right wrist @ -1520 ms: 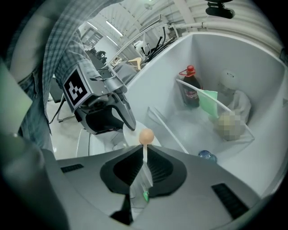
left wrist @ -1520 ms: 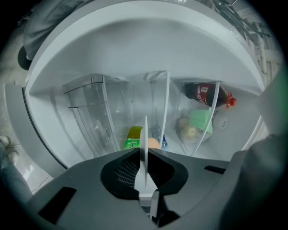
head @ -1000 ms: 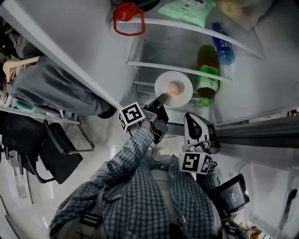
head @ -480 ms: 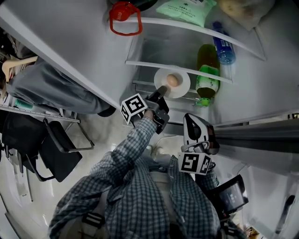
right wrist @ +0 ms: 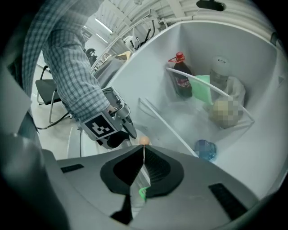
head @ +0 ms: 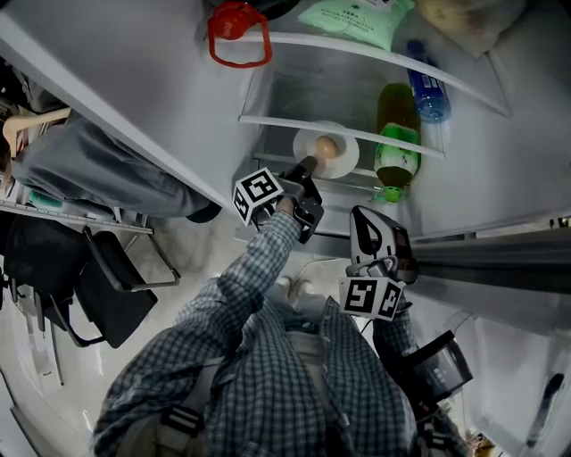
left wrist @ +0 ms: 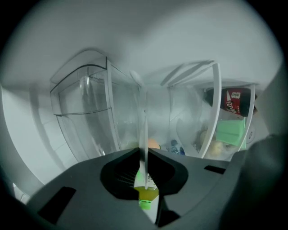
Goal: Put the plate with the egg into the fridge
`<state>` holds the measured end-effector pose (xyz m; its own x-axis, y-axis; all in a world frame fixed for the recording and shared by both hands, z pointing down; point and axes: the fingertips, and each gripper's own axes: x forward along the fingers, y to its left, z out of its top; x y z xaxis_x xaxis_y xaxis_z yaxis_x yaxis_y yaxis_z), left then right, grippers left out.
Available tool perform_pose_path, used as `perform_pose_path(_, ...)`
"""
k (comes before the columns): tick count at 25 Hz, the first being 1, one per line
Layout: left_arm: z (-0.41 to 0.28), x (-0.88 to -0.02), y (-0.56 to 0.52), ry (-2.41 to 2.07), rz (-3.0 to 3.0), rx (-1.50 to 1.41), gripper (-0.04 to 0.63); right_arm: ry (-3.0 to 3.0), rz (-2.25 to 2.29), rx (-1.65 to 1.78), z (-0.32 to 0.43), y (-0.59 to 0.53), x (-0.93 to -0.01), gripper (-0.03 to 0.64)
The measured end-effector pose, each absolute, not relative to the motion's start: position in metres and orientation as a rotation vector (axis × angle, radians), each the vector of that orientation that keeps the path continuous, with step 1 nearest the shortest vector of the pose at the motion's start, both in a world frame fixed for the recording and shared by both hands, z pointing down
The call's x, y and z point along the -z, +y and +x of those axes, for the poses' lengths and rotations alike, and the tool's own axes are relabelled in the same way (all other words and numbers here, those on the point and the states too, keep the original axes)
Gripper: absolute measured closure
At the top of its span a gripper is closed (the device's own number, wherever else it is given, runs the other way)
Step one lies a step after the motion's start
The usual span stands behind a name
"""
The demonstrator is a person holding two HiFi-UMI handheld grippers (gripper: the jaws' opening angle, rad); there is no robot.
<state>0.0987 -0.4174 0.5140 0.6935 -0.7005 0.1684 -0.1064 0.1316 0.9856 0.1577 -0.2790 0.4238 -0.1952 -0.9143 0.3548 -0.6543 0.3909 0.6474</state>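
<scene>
A small white plate [head: 343, 159] carrying a brown egg [head: 328, 146] sits level inside the open fridge, just under a glass shelf edge [head: 277, 122]. My left gripper [head: 309, 165] is shut on the plate's near rim. In the left gripper view the rim [left wrist: 143, 130] shows as a thin white line clamped between the jaws, with the egg [left wrist: 153, 143] behind it. My right gripper [head: 368, 223] hangs lower right of the plate, shut and empty; its own view [right wrist: 144, 150] shows the tips meeting and the egg [right wrist: 143, 140] beyond. Whether the plate rests on a shelf I cannot tell.
A green bottle [head: 395, 134] stands right beside the plate, and a blue bottle [head: 426, 89] lies above it. A red-handled item [head: 239, 34] and a green packet [head: 357, 18] sit on the upper shelf. The fridge door [head: 125, 98] stands open at left, with a chair [head: 116, 290] behind.
My left gripper has carried the plate with the egg farther into the fridge, under the glass shelf edge. The right gripper has stayed where it was.
</scene>
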Motion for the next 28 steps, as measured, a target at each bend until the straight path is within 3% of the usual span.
perform_pose_path(28,0.107,-0.529,-0.426,-0.732,1.382,0.392,0.558,-1.617,0.841,0.67,0.147,-0.359,-0.52,0.561)
